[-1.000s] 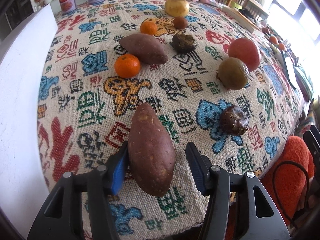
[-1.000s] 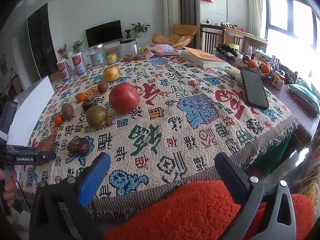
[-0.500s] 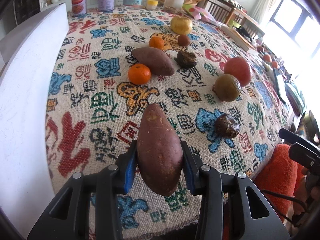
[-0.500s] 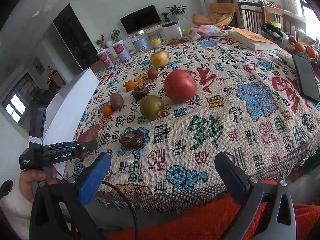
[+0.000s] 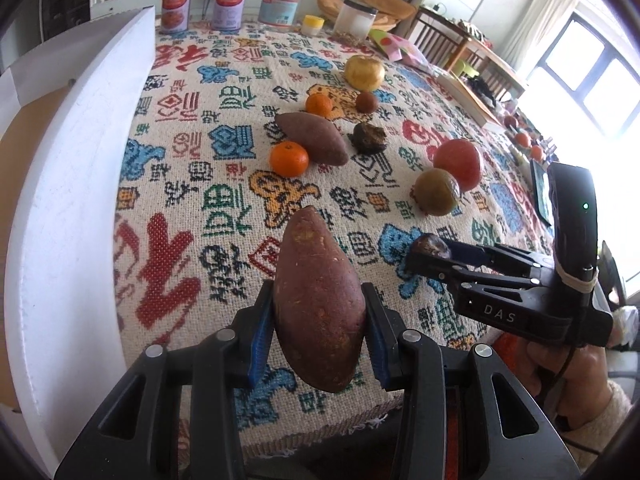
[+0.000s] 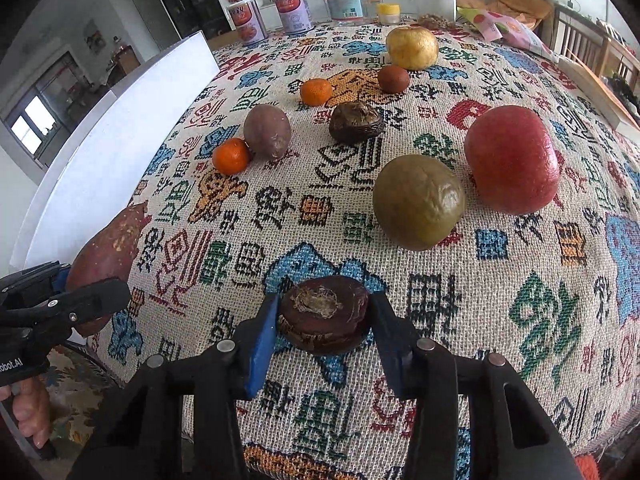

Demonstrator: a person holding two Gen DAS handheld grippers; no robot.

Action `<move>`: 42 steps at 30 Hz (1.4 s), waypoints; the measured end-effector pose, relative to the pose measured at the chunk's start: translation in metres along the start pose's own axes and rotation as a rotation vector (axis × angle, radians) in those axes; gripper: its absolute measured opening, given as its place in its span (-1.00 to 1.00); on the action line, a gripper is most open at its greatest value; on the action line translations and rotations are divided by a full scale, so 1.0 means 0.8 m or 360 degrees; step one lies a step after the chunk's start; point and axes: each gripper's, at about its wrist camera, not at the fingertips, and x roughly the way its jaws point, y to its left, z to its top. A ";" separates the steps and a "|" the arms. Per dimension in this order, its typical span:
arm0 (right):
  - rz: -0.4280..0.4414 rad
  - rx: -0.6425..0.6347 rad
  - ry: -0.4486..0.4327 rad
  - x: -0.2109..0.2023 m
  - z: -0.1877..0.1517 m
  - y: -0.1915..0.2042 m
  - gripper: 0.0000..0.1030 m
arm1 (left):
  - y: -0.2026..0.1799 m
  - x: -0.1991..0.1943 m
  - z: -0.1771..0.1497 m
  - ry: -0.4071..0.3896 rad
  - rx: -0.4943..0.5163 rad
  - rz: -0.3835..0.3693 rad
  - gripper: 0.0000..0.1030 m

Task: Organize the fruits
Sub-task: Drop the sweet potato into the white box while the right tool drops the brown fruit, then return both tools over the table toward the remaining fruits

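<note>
My left gripper is shut on a reddish-brown sweet potato, held upright just above the patterned tablecloth near its front edge. The same potato shows at the left of the right wrist view. My right gripper is closing on a dark brown wrinkled fruit that rests on the cloth, with both blue pads against its sides. In the left wrist view that fruit sits at the right gripper's tips.
Further back lie a second sweet potato, two tangerines, another dark fruit, a green-brown fruit, a red apple and a yellow fruit. A white board runs along the left edge; cans stand at the back.
The right gripper swung left and down over the table and its wide jaws closed around the dark fruit. The left gripper closed on the sweet potato and raised it slightly.
</note>
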 end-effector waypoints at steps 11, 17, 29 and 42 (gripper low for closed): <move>0.0267 -0.0044 -0.0135 -0.069 0.028 0.057 -0.12 | 0.035 -0.143 0.023 -0.0223 -0.0171 -0.0112 -0.19; 0.0623 -0.0349 -0.0145 -0.091 0.065 0.199 -0.12 | 0.138 -0.187 0.019 -0.0339 -0.0417 0.0228 -0.19; 0.0638 -0.0691 0.0023 -0.005 0.061 0.370 -0.07 | 0.257 -0.142 -0.044 -0.0212 -0.0711 0.0636 -0.11; 0.0251 -0.0398 -0.0382 -0.095 0.028 0.177 0.75 | 0.114 -0.129 0.004 -0.0394 -0.0291 0.0289 0.69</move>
